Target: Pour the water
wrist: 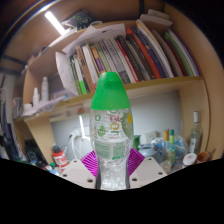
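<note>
A clear plastic bottle (111, 138) with a large green cap and a white and green label stands upright between my fingers. Both purple pads (90, 163) press on its lower body, one on each side. My gripper (111, 165) is shut on the bottle and holds it up in front of a wooden bookshelf. The lower part of the bottle looks clear, and I cannot tell its water level. No cup or glass that stands out is in view.
A wooden shelf (165, 85) with many leaning books is behind the bottle. Below it, a cluttered desk holds small bottles and jars (170, 148) to the right and more containers (60, 155) to the left. A ceiling light (55, 20) glows above.
</note>
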`<state>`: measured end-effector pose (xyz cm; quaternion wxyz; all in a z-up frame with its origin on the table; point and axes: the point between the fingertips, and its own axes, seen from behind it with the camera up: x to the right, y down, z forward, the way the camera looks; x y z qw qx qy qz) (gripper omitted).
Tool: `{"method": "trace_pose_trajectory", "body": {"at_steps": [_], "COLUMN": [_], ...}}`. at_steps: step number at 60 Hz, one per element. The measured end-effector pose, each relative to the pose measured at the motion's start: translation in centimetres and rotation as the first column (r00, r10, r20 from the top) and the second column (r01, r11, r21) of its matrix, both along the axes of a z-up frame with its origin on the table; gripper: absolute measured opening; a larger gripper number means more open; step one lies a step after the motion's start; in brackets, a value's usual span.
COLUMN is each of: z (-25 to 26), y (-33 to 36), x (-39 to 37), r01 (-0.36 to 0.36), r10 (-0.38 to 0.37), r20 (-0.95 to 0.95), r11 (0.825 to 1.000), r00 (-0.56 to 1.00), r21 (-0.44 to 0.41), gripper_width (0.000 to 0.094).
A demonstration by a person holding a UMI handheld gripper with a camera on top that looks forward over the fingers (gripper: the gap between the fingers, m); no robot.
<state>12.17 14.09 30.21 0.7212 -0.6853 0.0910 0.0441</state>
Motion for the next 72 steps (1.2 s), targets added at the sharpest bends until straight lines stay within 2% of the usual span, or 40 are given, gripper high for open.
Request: {"method": "trace_pose_trajectory", "body": {"at_steps": [3, 7, 12, 19, 23, 25, 37, 44, 49, 53, 55, 58, 60, 65, 72], "z": [-3.8, -9.0, -16.2, -21.9, -23.6, -23.1, -23.0, -23.0, -23.1, -23.7, -24.6, -25.8, -26.0, -25.7, -23.5], "y": [0.0, 0.1, -0.6, -1.3, -1.2, -1.1, -0.9, -0.8, -0.8, -1.0, -1.3, -2.4, -3.1, -5.4, -9.5], "x": [2.9, 4.9, 6.4, 7.4, 7.4, 7.2, 5.9, 5.9, 5.9, 5.9, 5.9, 5.5, 5.0, 4.6, 4.6], "r01": [0.053, 0.1, 0.098, 0.103, 0.092, 0.084, 0.055, 0.053, 0.049, 0.047, 0.043, 0.03, 0.01, -0.006, 0.028], "r10": [-0.051, -0.091, -0.091, -0.103, -0.091, -0.08, -0.022, -0.019, -0.015, -0.002, 0.011, 0.027, 0.044, 0.057, 0.029], "r20": [0.044, 0.064, 0.038, 0.019, 0.019, 0.026, 0.141, 0.136, 0.131, 0.14, 0.139, 0.12, 0.104, 0.085, 0.103], "r11": [0.997, 0.983, 0.967, 0.94, 0.939, 0.951, 0.971, 0.968, 0.964, 0.948, 0.927, 0.892, 0.881, 0.863, 0.862], "r00": [0.998, 0.994, 0.995, 0.995, 0.996, 0.996, 0.99, 0.99, 0.991, 0.99, 0.99, 0.992, 0.994, 0.995, 0.994], "r21": [-0.047, -0.155, -0.235, -0.325, -0.332, -0.296, -0.234, -0.244, -0.262, -0.315, -0.373, -0.451, -0.472, -0.505, -0.505], "gripper_width": [0.033, 0.033, 0.033, 0.0331, 0.0332, 0.0336, 0.0371, 0.0394, 0.0447, 0.0509, 0.0568, 0.0739, 0.086, 0.0836, 0.0841]}}
